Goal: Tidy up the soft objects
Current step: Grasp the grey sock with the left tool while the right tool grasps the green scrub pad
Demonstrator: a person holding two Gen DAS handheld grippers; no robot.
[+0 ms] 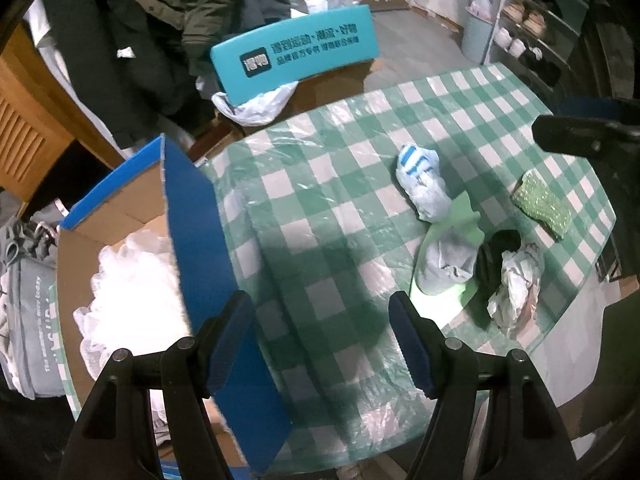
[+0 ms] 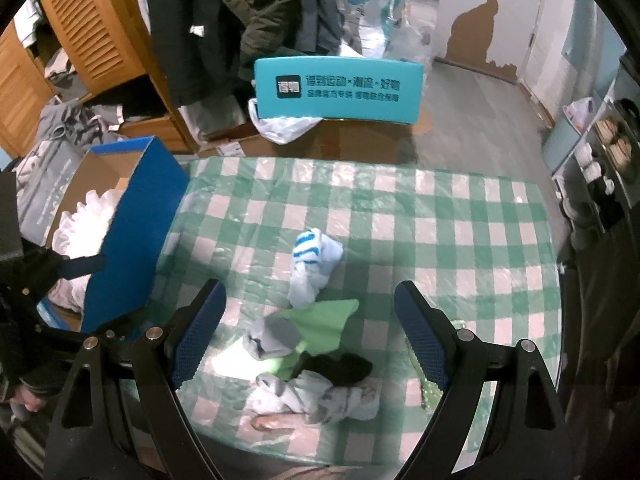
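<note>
Several soft items, among them a blue-striped sock (image 2: pixel 310 268), a grey sock (image 2: pixel 270 338) and a black sock (image 2: pixel 340 368), lie directly ahead between the right gripper's (image 2: pixel 308 332) spread, empty jaws. Left gripper (image 1: pixel 324 344), also open and empty, sits farther off beside the blue box (image 1: pixel 196 240).

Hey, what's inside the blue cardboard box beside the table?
The blue box holds a heap of white crumpled plastic bags, with brown cardboard wall showing above it. Anything beneath the heap, and the box floor, is covered.
</note>
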